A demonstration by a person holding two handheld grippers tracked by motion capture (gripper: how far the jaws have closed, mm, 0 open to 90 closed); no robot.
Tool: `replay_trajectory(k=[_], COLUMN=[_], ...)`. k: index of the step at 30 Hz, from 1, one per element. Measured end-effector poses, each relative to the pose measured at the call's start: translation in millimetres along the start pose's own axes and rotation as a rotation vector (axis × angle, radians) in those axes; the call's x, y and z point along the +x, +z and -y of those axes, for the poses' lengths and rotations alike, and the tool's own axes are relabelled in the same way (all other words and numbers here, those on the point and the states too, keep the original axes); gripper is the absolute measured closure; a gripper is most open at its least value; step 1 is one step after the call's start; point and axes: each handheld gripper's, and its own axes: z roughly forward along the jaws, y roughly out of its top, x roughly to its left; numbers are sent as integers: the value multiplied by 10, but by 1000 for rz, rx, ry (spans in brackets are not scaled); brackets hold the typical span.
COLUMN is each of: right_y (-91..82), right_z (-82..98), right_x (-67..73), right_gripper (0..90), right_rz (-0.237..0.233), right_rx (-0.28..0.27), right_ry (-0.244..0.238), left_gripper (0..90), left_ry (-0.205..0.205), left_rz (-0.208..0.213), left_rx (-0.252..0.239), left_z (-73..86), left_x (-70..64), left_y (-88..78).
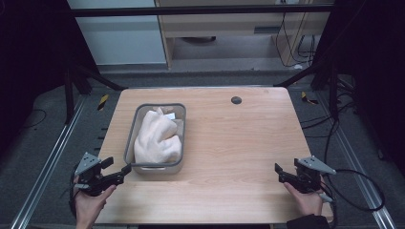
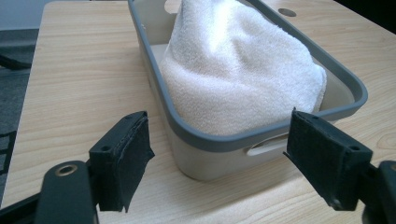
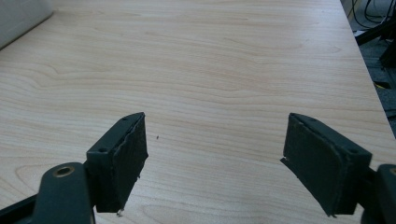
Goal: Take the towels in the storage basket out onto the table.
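A grey-rimmed pale bin stands on the left half of the wooden table, and a crumpled white towel fills it, rising above the rim. My left gripper sits at the table's front left corner, open, its jaws pointing at the bin's near end. In the left gripper view the bin and the towel lie just beyond the open gripper. My right gripper is open at the front right, held above bare wood with nothing between its fingers.
A small dark round grommet is set in the table near the far edge. The table stands inside a black metal frame, with cables on the floor to the right. A corner of the bin appears in the right gripper view.
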Motion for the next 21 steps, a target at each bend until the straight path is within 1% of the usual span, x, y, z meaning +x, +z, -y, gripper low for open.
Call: replay_trajectory(k=[2, 5, 11, 15, 17, 19, 21], right_y=[0, 4, 0, -2, 2, -1, 5], right_z=[-1, -1, -1, 0, 3, 3, 7], right_x=[1, 2, 0, 6, 5, 10, 8], right_gripper=[221, 224, 226, 226, 226, 225, 225], right_rz=[-6, -4, -9, -15, -15, -18, -15], right_rx=[7, 15, 16, 21, 22, 25, 24], right_ry=[5, -3, -2, 2, -5, -2, -10], left_gripper=[213, 218, 219, 219, 219, 220, 219], left_ry=[5, 10, 24, 38, 51, 54, 52], left_rz=[3, 14, 31, 42, 39, 39, 38], left_rx=[-2, -11, -16, -10, -7, -2, 7], left_z=[-35, -84, -260, -387, -445, -504, -560], left_x=[-20, -48, -103, -153, -176, -187, -189], left_y=[0, -14, 0, 46, 74, 107, 150])
